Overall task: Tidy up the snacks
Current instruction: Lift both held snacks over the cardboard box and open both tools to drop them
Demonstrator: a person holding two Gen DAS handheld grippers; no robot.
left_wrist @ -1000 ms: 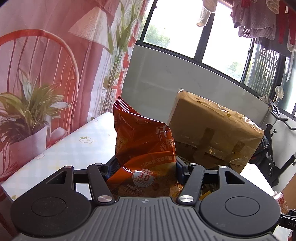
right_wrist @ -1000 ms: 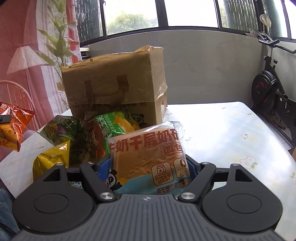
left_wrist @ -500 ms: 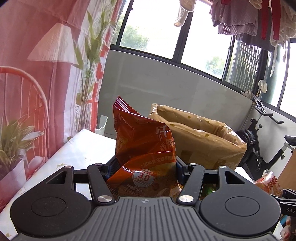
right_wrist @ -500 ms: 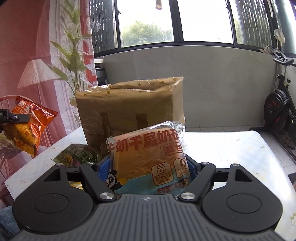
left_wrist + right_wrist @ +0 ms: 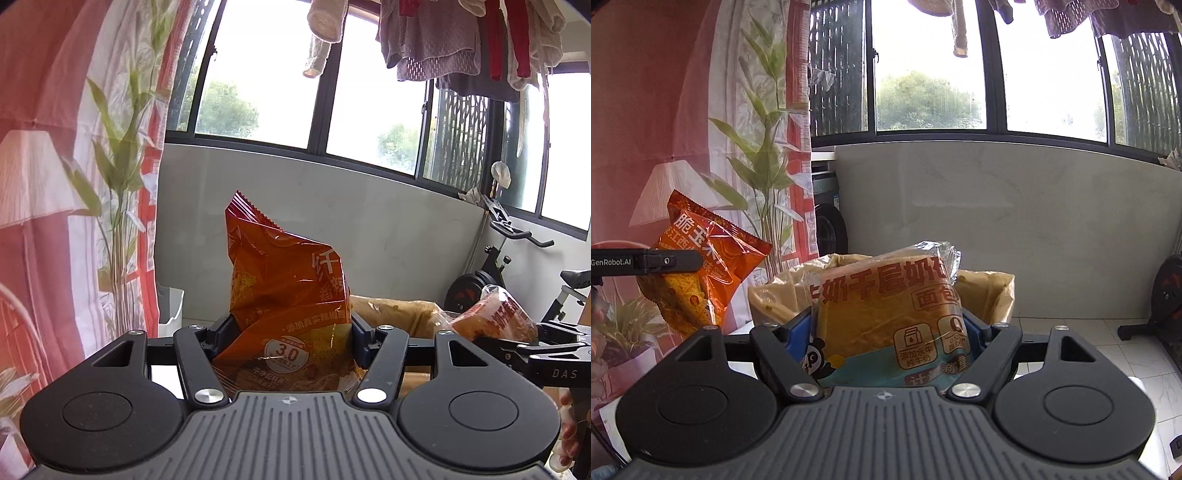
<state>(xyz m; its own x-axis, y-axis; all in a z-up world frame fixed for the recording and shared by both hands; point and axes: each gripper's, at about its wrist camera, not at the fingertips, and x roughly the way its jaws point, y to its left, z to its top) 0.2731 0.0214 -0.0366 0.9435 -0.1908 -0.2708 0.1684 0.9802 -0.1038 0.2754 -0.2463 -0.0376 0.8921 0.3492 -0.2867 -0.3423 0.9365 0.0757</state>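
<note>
My left gripper (image 5: 290, 328) is shut on an orange-red chip bag (image 5: 284, 295) and holds it upright in the air. The same bag (image 5: 701, 273) shows at the left of the right wrist view. My right gripper (image 5: 886, 328) is shut on a bread pack (image 5: 890, 314) with orange and blue print. That pack (image 5: 491, 317) shows at the right of the left wrist view. An open brown cardboard box (image 5: 982, 291) stands just beyond and below the bread pack. Its rim (image 5: 399, 314) lies behind and right of the chip bag.
A red curtain with a plant print (image 5: 55, 184) hangs at the left. A grey wall (image 5: 997, 229) under windows is behind the box. An exercise bike (image 5: 498, 273) stands at the right. The white table edge (image 5: 738, 328) shows left of the box.
Both grippers have risen with their snacks. The box has sunk in both views, its open top now shows, and the snacks lying on the table have dropped out of sight.
</note>
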